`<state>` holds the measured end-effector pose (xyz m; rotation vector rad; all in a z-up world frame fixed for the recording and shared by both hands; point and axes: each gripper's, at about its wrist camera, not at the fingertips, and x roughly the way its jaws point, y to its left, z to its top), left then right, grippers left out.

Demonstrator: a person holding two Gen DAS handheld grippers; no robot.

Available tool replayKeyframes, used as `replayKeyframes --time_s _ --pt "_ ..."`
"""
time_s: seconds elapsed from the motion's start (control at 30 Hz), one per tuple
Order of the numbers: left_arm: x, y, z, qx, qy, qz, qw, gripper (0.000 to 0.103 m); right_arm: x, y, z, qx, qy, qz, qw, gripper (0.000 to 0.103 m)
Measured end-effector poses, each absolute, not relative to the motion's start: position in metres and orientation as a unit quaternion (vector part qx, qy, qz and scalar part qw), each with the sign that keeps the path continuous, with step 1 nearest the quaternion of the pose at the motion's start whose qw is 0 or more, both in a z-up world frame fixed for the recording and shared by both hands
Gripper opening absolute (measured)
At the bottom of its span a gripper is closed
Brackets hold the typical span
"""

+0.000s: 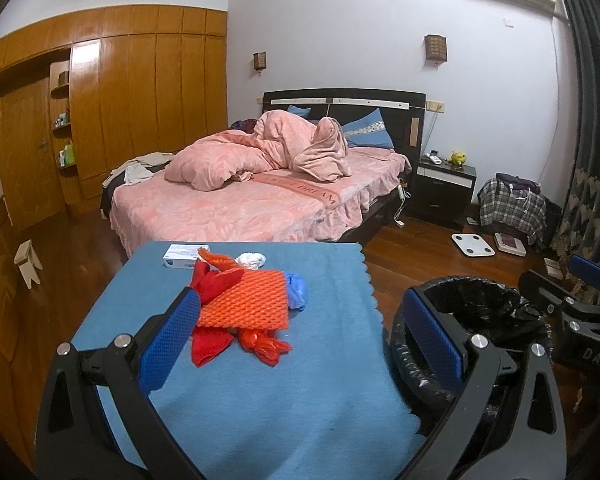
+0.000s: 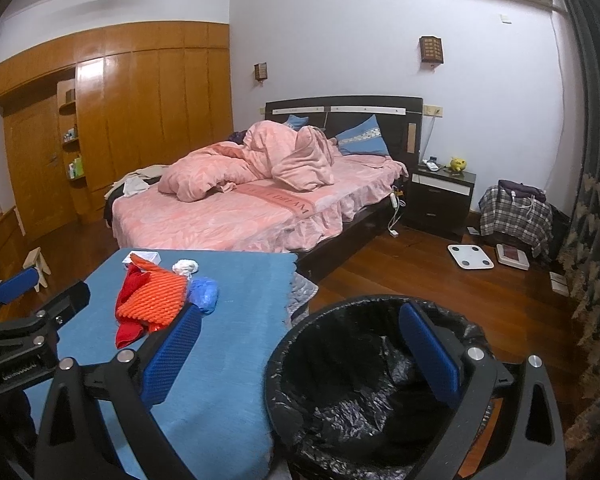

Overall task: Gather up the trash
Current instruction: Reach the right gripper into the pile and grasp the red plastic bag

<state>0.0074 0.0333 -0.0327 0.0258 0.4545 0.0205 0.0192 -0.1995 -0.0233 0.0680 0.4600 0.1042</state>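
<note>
A pile of trash lies on the blue-covered table (image 1: 260, 392): an orange foam net (image 1: 248, 300) over red plastic (image 1: 212, 344), a blue plastic bag (image 1: 298, 290), a crumpled white tissue (image 1: 252, 260) and a small white box (image 1: 186, 256). The same pile shows in the right wrist view: the orange net (image 2: 156, 300), blue bag (image 2: 204, 294), tissue (image 2: 186, 267). A black-lined bin (image 2: 372, 392) stands right of the table (image 1: 476, 312). My left gripper (image 1: 300, 316) is open and empty just short of the pile. My right gripper (image 2: 300, 332) is open and empty over the bin's near rim.
A bed with pink bedding (image 1: 252, 184) stands beyond the table. A nightstand (image 1: 444, 188), a white scale (image 1: 472, 244) and a plaid-covered heap (image 1: 512, 208) are at the right. A small wooden stool (image 1: 28, 260) is at the left. Wooden wardrobes (image 1: 120, 100) line the left wall.
</note>
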Motion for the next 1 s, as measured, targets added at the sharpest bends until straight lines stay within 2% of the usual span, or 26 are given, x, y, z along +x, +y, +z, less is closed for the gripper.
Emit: replayKeyframes --time_s 0.3,0.73,1.0 --pt "0.028 0.102 -0.064 0.016 0.236 0.065 0.969 0.098 0.056 -0.167 -0.055 0.049 0.243 0.073 0.966 0.097" --pt "0.066 0.168 -0.126 -0.005 0.284 0.102 0.953 0.098 0.116 -0.078 -0.135 0.015 0.303 0.121 0.945 0.081" --pt "0.082 0.200 -0.151 -0.020 0.305 0.116 0.945 0.098 0.137 -0.019 -0.161 -0.010 0.331 0.183 0.926 0.075"
